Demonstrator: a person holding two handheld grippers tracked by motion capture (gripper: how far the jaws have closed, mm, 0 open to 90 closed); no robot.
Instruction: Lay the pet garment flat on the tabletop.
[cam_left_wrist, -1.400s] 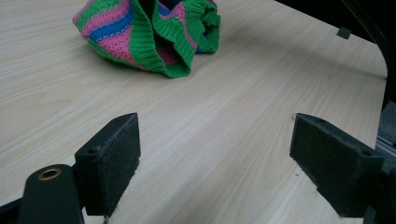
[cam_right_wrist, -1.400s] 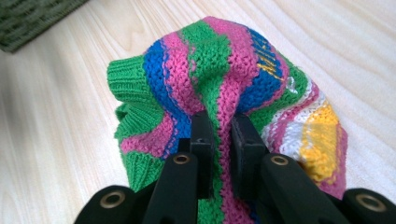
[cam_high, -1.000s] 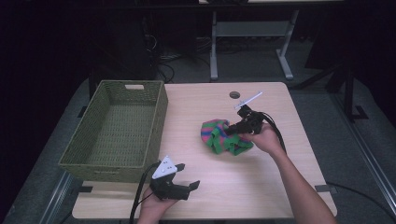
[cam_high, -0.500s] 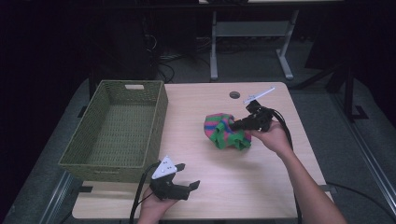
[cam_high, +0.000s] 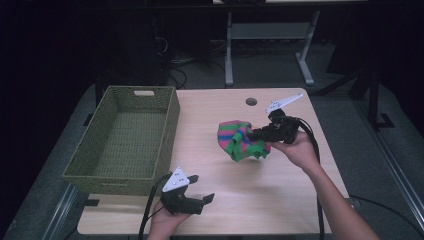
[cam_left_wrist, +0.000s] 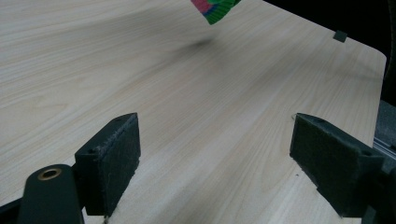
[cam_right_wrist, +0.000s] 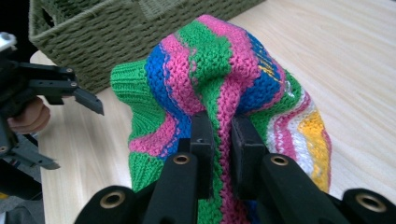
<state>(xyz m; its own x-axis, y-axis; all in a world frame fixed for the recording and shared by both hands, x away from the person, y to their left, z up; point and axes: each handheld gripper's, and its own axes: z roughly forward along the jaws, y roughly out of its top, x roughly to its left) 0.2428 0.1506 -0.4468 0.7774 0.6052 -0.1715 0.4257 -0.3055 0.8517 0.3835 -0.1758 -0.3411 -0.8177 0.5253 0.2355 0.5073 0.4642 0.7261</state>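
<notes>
A striped knitted cloth (cam_high: 239, 140) in green, pink, blue and yellow hangs above the middle of the wooden table, lifted clear of it. My right gripper (cam_high: 261, 134) is shut on a fold of this cloth (cam_right_wrist: 219, 93); both jaws pinch the knit between them. A corner of the cloth (cam_left_wrist: 215, 8) shows at the top of the left gripper view. My left gripper (cam_high: 200, 200) rests near the table's front edge, open, with bare wood between its pads (cam_left_wrist: 112, 158). The left gripper (cam_right_wrist: 56, 86) also appears at the left of the right gripper view.
A green woven basket (cam_high: 165, 130) stands on the left part of the table, with nothing in it. A round cable hole (cam_high: 251, 101) sits at the table's back edge. The table's right edge (cam_left_wrist: 373, 84) lies close to my left gripper's right pad.
The right gripper has carried the cloth upward and a little to the right, off the table. The left gripper has stayed where it was.
</notes>
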